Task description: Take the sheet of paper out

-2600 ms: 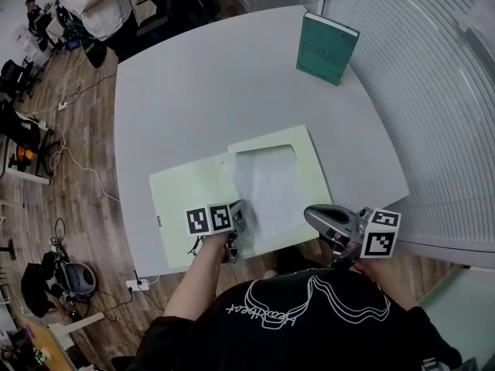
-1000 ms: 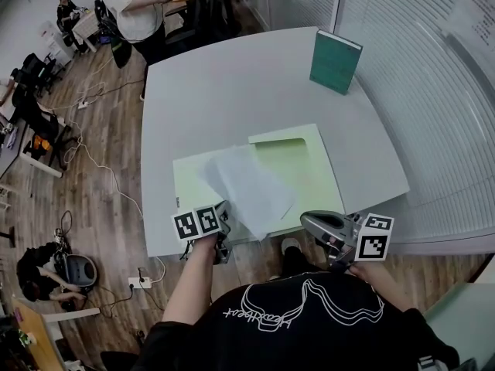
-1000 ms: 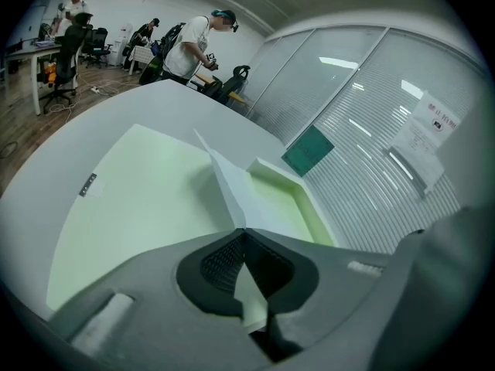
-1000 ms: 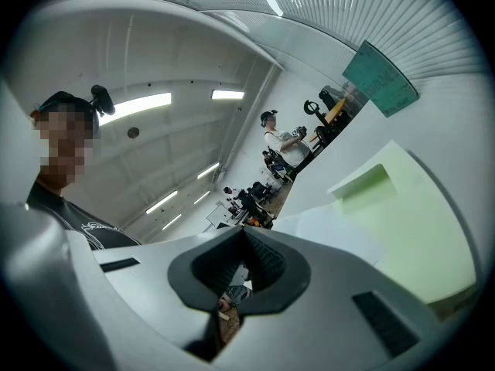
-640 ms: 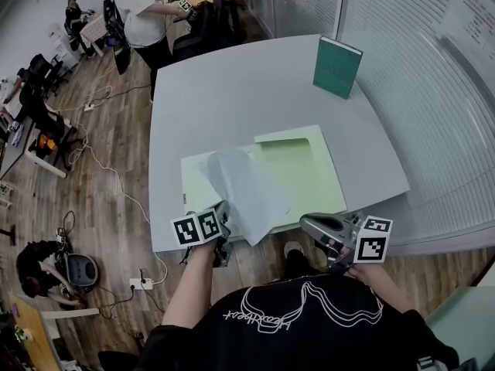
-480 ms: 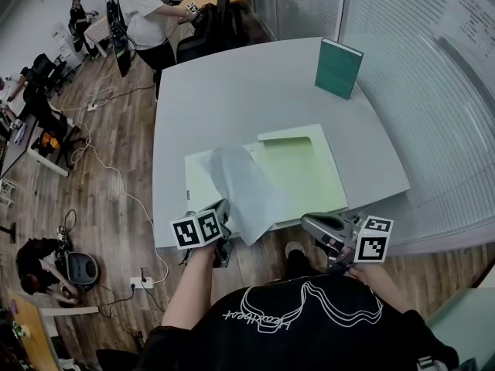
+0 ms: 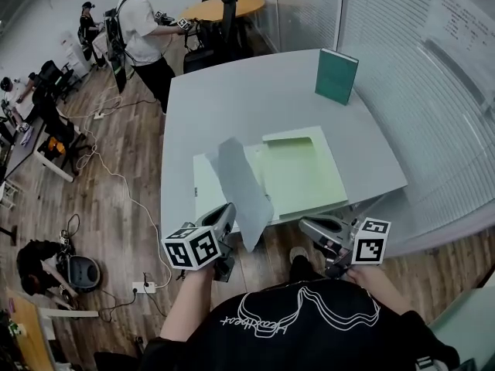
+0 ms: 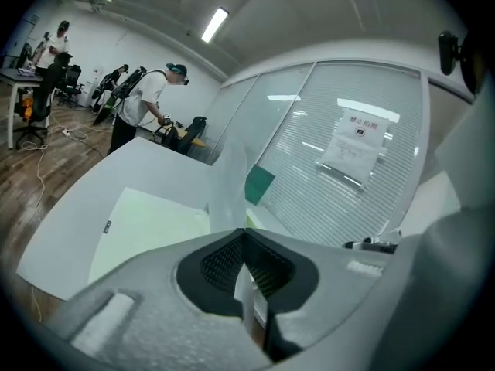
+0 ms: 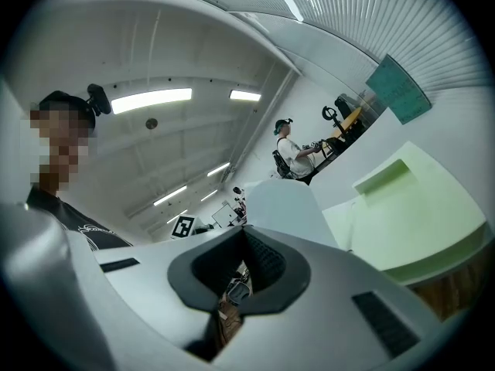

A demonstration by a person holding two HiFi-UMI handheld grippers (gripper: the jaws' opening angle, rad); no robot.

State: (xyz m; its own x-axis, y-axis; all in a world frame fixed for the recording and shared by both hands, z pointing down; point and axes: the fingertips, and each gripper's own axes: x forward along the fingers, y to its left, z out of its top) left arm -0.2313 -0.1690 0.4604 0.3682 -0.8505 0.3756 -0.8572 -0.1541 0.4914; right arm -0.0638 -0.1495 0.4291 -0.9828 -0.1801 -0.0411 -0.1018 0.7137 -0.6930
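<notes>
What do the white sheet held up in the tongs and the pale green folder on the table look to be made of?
White sheet: thin matte paper, it seems; it bends and hangs limply from the left tongs. Pale green folder: probably stiffer matte card; it lies flat with a crisp pocket edge, though plastic cannot be ruled out.

A grey table (image 7: pixel 255 91) lay ahead of the left claw (image 7: pixel 228 209). Left of the claw was wood floor (image 7: pixel 116 199) with loose cables (image 7: pixel 100 168). Far to its right stood a glass wall (image 7: pixel 433 91) with blinds. Well beyond it, a round orange table (image 7: pixel 224 6) stood beside a person (image 7: pixel 143 29). Strip lights (image 8: pixel 216 23) shone overhead.
</notes>
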